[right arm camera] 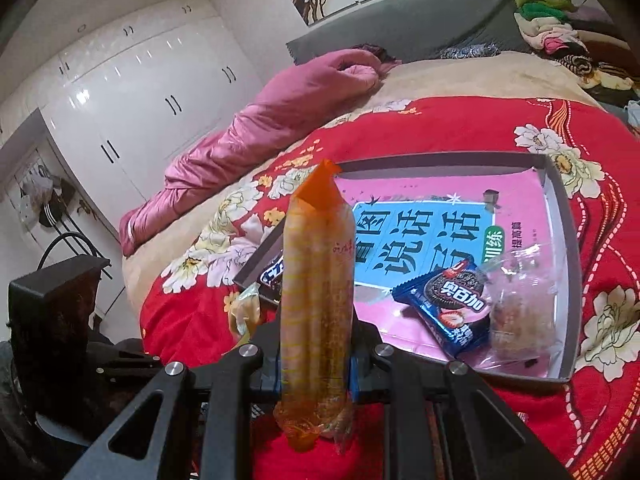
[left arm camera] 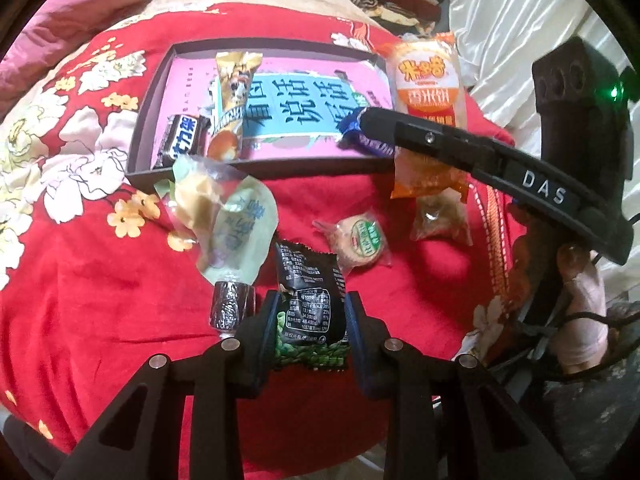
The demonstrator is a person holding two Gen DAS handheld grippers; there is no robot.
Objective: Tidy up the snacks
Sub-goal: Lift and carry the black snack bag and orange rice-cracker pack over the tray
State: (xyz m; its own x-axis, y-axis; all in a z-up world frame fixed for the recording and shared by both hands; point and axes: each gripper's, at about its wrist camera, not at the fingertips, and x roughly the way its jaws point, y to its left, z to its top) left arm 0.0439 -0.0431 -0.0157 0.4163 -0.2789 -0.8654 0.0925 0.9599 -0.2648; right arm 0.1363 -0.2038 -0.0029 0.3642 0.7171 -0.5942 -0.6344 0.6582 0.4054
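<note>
Honestly, my right gripper [right arm camera: 314,368] was clamped on an orange plastic-wrapped rice cracker pack [right arm camera: 316,304], held above the near edge of the shallow dark cardboard tray [right arm camera: 558,208] on the red floral bedspread [right arm camera: 608,264]. My left gripper [left arm camera: 310,320] pinched a black foil snack packet [left arm camera: 310,300], whose lower end the fingers hid. Fine print was unreadable.

quilt [left arm camera: 100,264]: red, cream and yellow flowers
tray [left arm camera: 148,112]: grey rim, pink floor
rice-cracker pack [left arm camera: 430,88]: orange
held packet [left arm camera: 310,312]: black, green
</note>
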